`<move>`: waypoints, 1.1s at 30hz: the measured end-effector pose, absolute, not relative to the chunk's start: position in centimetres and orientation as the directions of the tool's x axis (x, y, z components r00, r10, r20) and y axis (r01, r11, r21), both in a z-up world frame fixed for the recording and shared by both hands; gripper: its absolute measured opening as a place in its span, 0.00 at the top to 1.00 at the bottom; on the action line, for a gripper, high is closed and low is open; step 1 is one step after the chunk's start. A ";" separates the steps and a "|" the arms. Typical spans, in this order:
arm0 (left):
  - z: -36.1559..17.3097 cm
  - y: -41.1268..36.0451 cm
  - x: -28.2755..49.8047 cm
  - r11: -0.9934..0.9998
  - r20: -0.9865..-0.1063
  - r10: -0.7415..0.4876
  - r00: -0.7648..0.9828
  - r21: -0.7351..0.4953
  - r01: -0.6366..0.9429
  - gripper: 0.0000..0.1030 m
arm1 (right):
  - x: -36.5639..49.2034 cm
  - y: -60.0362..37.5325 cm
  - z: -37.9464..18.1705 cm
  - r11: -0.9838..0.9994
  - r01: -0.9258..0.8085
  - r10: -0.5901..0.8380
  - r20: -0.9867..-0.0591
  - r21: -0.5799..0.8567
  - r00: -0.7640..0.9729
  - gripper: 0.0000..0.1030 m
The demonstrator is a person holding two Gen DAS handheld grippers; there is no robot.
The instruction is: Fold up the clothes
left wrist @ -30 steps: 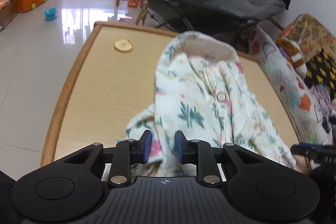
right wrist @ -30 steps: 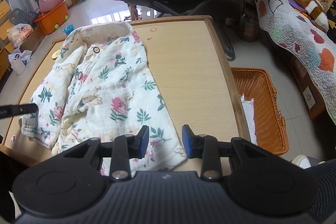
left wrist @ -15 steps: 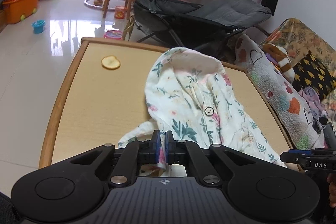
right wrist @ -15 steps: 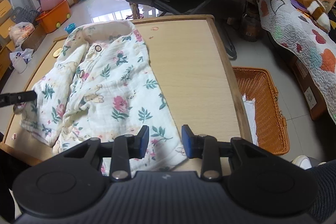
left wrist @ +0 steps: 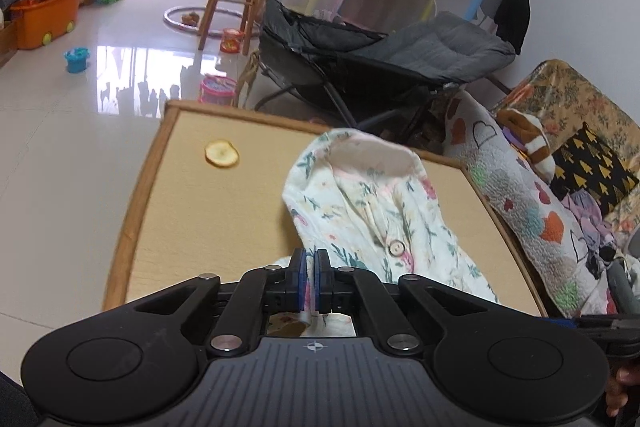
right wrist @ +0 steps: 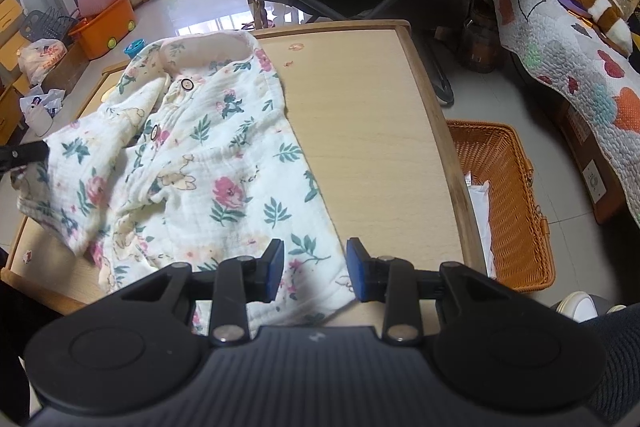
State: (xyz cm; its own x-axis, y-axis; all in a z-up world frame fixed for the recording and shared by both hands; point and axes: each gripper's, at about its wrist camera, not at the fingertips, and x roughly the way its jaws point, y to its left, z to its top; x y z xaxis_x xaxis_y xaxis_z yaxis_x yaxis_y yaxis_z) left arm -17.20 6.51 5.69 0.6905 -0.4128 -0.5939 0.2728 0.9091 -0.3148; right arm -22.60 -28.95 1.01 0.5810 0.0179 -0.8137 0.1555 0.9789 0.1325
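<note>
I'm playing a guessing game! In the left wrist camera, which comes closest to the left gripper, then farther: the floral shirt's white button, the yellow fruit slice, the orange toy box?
1. White button on the floral shirt, just right of the left gripper.
2. Yellow fruit slice, on the table's far left part.
3. Orange toy box, across the floor, far left.

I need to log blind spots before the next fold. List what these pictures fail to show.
- Left wrist view: the floral shirt's pinched sleeve end, hidden behind the left gripper.
- Right wrist view: the shirt's near hem, covered by the right gripper.
- Right wrist view: the wicker basket's contents, mostly hidden by the table edge.
</note>
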 end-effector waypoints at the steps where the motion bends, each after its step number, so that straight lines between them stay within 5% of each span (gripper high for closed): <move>1: 6.1 6.8 -17.1 0.911 -0.590 -0.407 0.697 -0.313 0.267 0.96 | -22.6 -29.0 1.0 0.979 0.157 0.019 -0.814 0.134 0.581 0.67; 12: 11.2 10.1 -14.7 0.936 -0.553 -0.343 0.759 -0.272 0.225 0.95 | -22.5 -29.4 1.3 0.971 0.173 0.030 -0.808 0.162 0.589 0.67; 14: 11.0 10.0 -14.6 0.939 -0.566 -0.333 0.754 -0.275 0.208 0.86 | -22.5 -29.6 1.3 0.969 0.187 0.024 -0.811 0.164 0.585 0.66; 18: 8.8 9.4 -14.9 0.936 -0.609 -0.332 0.720 -0.305 0.174 0.84 | -22.3 -29.5 0.9 0.971 0.184 0.022 -0.827 0.151 0.562 0.66; 22: 6.6 8.9 -15.9 0.928 -0.633 -0.345 0.693 -0.339 0.153 0.49 | -21.8 -28.5 0.3 0.984 0.147 0.008 -0.848 0.101 0.529 0.66; 28: 5.2 7.8 -16.5 0.931 -0.649 -0.353 0.673 -0.312 0.187 0.47 | -21.5 -28.1 -0.4 0.988 0.141 -0.022 -0.867 0.056 0.498 0.67; 33: 4.5 7.9 -16.7 0.926 -0.653 -0.362 0.665 -0.337 0.173 0.46 | -21.3 -27.2 -0.3 0.996 0.078 0.007 -0.867 0.052 0.498 0.92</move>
State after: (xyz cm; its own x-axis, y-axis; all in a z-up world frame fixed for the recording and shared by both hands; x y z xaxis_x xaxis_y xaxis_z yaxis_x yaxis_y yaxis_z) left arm -16.66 7.89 4.46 0.6653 -0.3618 -0.6531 0.1730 0.9256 -0.3366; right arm -21.31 -27.20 -0.33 0.4978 0.0069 -0.8672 0.0776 0.9956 0.0525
